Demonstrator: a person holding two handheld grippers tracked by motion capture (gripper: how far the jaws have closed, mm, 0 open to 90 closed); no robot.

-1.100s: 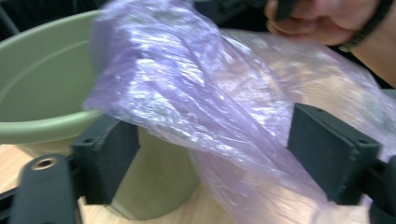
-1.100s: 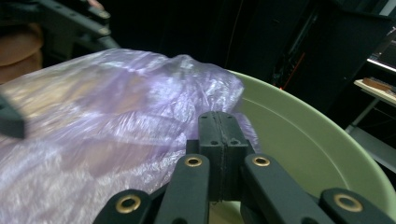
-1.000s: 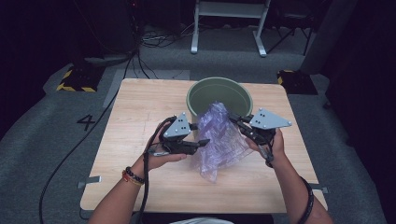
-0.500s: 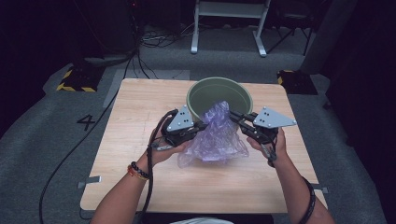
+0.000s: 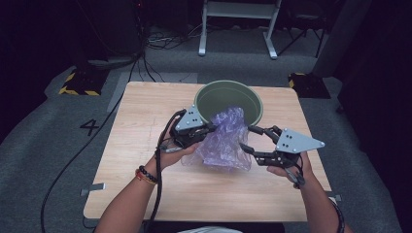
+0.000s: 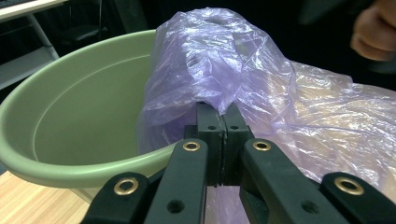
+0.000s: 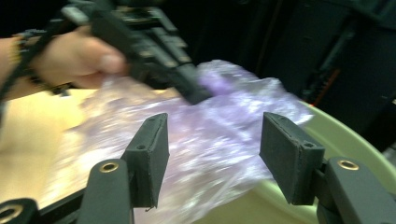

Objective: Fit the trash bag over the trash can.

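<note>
A crumpled purple plastic bag [image 5: 226, 141] hangs over the near rim of a green bowl [image 5: 214, 90] and drapes onto the wooden table [image 5: 145, 111]. My left gripper [image 5: 206, 130] is shut on the bag's upper left edge. In the left gripper view the film [image 6: 261, 93] is pinched between the closed pads [image 6: 223, 116], right beside the bowl [image 6: 70, 135]. My right gripper [image 5: 247, 138] stands open at the bag's right edge. Its jaws have just been opening, and its pads [image 7: 149, 154] press on nothing, with the bag [image 7: 210, 140] just beyond them.
The bowl sits at the table's far middle. Bare wood lies to the left of it and along the near edge. A white metal frame [image 5: 238, 14] and cables [image 5: 160, 41] are on the floor behind the table.
My left gripper has come up and closed on the bag's left edge. My right gripper has let go of the bag, opened, and drawn away to the right. The bag has spread out wider.
</note>
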